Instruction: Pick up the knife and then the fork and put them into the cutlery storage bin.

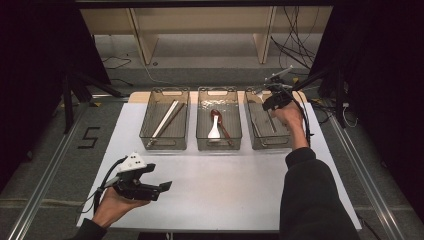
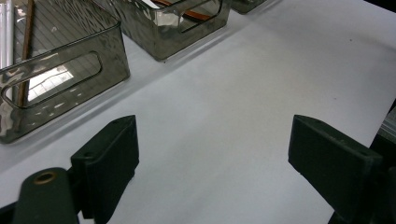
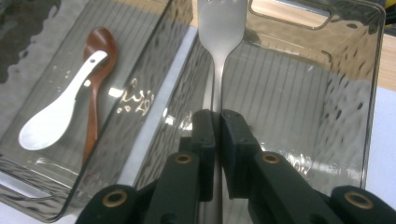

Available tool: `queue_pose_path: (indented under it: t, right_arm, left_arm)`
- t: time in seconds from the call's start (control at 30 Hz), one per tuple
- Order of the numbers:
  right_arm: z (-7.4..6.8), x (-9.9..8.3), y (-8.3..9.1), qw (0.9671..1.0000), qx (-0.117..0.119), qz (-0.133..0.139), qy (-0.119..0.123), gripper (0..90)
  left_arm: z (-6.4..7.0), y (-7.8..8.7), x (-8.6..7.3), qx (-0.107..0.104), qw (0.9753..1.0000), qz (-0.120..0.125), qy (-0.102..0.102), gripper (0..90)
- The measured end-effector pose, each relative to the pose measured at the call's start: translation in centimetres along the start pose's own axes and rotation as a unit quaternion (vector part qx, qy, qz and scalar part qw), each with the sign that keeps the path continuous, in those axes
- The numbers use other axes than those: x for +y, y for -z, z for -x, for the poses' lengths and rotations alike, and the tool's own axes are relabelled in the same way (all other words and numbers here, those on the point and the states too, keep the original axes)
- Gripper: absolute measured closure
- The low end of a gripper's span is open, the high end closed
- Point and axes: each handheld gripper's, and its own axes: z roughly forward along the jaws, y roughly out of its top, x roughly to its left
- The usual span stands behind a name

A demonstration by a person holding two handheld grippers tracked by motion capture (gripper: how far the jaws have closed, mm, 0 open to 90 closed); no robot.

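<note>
Now holding a fork (image 3: 219,28) by the handle, jaws of the right hand-held gripper (image 3: 215,122) pinched tight on the thin metal stem, tines pointing toward 12 o'clock over the right bin (image 3: 369,93). Seen from the high view, at about 1 o'clock on the tabletop (image 1: 225,190), with the right hand-held gripper (image 1: 272,102) above the right bin (image 1: 257,142). Best done slowly: lower until the fork lies flat along the bin floor, keep clear of the near wall, then ease the jaws apart. Worth avoiding a tilt, since a slim handle may twist in the grip. Spoons (image 3: 65,116) resting in the middle bin (image 1: 200,135), chopsticks (image 1: 167,117) in the left bin (image 1: 145,132). Left hand-held gripper (image 1: 165,187) idle at 7 o'clock, jaws spread wide, nothing between them.
</note>
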Motion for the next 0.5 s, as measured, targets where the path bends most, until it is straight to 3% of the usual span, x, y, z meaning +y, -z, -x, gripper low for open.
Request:
queue_pose_path:
  t: [0.5]
  right_arm:
    - [-0.2, -0.1, -1.1, 0.9999, -0.004, -0.008, -0.006, 84.7]
  left_arm:
    - [0.0, 0.0, 0.0, 0.001, 1.0, 0.002, 0.0, 15.7]
